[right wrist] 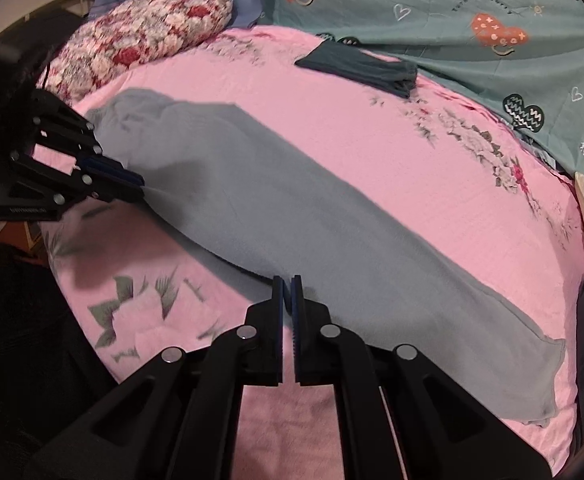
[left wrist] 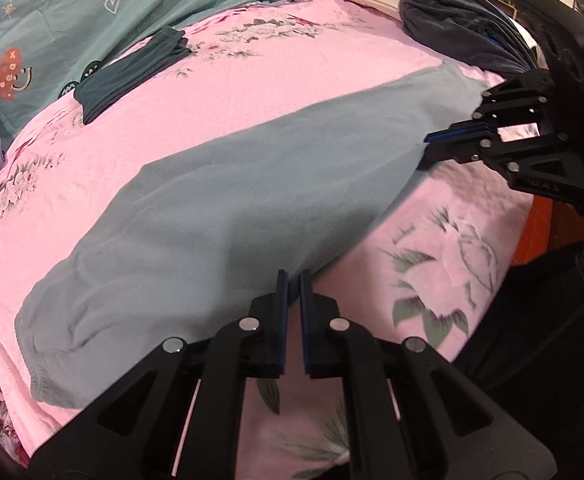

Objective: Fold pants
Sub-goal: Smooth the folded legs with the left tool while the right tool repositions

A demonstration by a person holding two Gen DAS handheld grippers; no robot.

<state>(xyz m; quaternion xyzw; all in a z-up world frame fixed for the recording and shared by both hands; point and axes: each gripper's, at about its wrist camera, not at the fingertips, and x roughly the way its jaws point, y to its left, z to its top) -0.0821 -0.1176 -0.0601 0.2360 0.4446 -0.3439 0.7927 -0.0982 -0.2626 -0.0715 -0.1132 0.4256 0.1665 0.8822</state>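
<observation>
Pants (left wrist: 228, 200) flat, pink bedsheet (left wrist: 252, 92).

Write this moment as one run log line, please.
step: fold pants | left claw: shut on gray pants near edge | right claw: shut on same edge | pants: flat on pink bedsheet

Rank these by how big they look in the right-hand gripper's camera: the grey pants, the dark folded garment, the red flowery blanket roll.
1. grey pants, stretching across most of the pink bedsheet.
2. red flowery blanket roll.
3. dark folded garment.

The last two lie far from the camera, so their true sizes may differ from how they look.
</observation>
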